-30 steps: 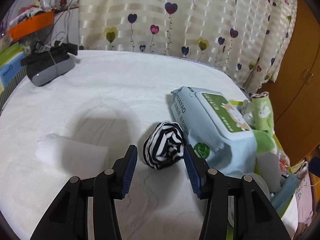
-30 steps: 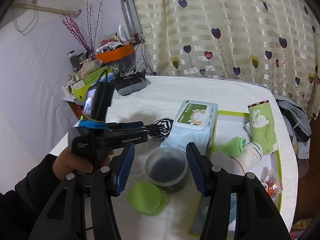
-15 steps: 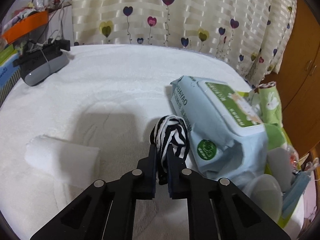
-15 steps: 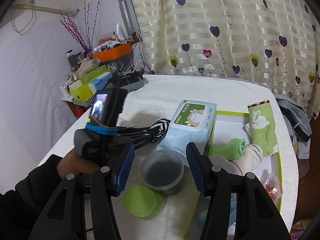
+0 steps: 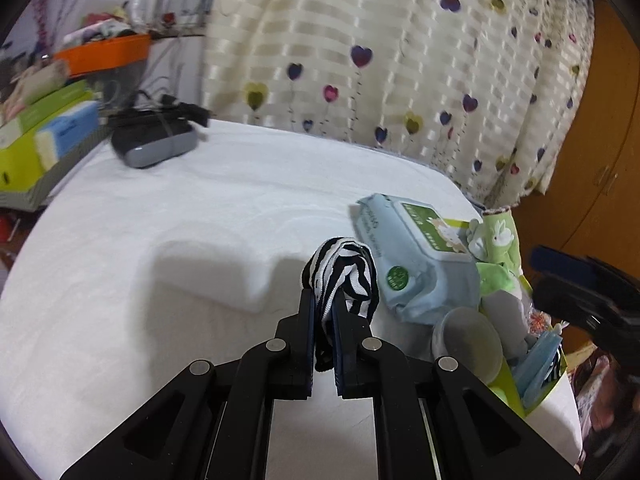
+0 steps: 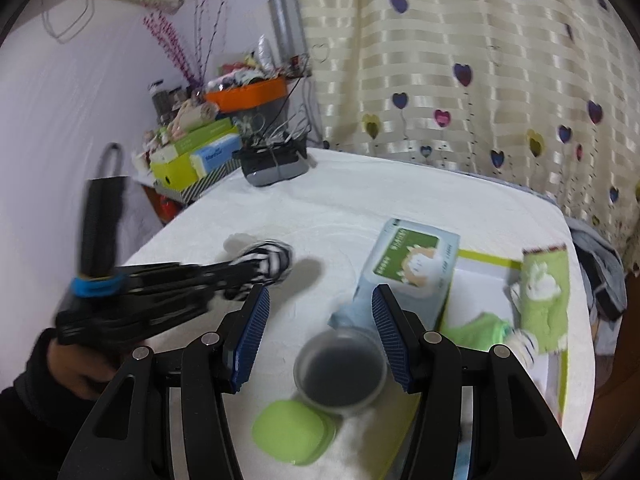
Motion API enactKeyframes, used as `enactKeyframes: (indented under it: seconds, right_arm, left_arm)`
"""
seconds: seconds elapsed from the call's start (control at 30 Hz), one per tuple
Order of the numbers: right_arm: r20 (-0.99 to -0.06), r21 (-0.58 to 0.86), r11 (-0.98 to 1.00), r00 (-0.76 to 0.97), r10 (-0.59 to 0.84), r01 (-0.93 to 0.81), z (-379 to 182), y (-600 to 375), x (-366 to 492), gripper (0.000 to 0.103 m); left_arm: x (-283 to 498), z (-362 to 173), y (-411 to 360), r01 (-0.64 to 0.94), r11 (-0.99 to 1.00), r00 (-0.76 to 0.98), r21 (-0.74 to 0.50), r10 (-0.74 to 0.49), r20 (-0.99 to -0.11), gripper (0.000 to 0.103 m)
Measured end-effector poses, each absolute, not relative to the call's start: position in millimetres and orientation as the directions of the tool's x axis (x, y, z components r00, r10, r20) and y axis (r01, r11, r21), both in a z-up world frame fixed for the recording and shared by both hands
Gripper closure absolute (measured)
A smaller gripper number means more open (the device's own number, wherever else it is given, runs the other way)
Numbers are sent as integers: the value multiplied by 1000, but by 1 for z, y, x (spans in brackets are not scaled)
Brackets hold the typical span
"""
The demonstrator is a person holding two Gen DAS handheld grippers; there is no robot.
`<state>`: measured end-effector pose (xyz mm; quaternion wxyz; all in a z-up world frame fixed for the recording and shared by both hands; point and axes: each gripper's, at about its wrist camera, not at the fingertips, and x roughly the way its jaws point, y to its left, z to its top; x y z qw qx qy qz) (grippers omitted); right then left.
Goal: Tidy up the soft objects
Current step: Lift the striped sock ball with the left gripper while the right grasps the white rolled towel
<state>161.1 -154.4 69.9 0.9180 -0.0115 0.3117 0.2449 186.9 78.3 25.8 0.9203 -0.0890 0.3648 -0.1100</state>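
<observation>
Left wrist view showed the left gripper [image 5: 323, 312] pointing downward over the white cloth-covered table [image 5: 160, 264], its blue-padded jaws pinched nearly together on a black-and-white striped fabric bundle [image 5: 344, 276]. The bundle bulged out above the fingertips and a loose end hung between the jaws, clear of the cloth. Just beyond it to the right lay a pale blue wet-wipes pack with a green lid [image 5: 412, 256], near the table's right edge. A grey and black device wrapped in cables [image 5: 156, 140] sat at the far left corner.

From the right wrist view, a hand in a dark sleeve [image 6: 80, 372] gripped the left tool's handle at the lower left, the tool reaching across toward the table's middle with the striped bundle at its tip, lifted above its own shadow. The right gripper [image 6: 320, 308] hovered tilted downward at the near edge, jaws spread wide and holding nothing. Below and between them stood a round clear plastic tub with a dark inside [image 6: 340, 372], and a lime-green lid [image 6: 292, 428] lay just beside it. A green plush rabbit toy [image 6: 544, 296] rested near the right edge.
</observation>
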Motion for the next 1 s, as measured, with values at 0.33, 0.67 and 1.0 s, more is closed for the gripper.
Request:
enactKeyframes:
  seconds: [0.33,0.67,1.0]
  right_arm:
    - [-673,-22,781,586,450,-624,67,-81,200,48]
    - [-817,-138,600,434,381,-788,33,1,246,48]
    - [-909,-158,549,339,245,-821,-14,45,294,48]
  left_arm:
    - [158,24,133,35,962,746,-272,-206,-634,96]
    - [134,18,183,-73,950,767,-302,-140,-627,96]
    - [133,8,200,-100,937,758,-335,-146,-636,96]
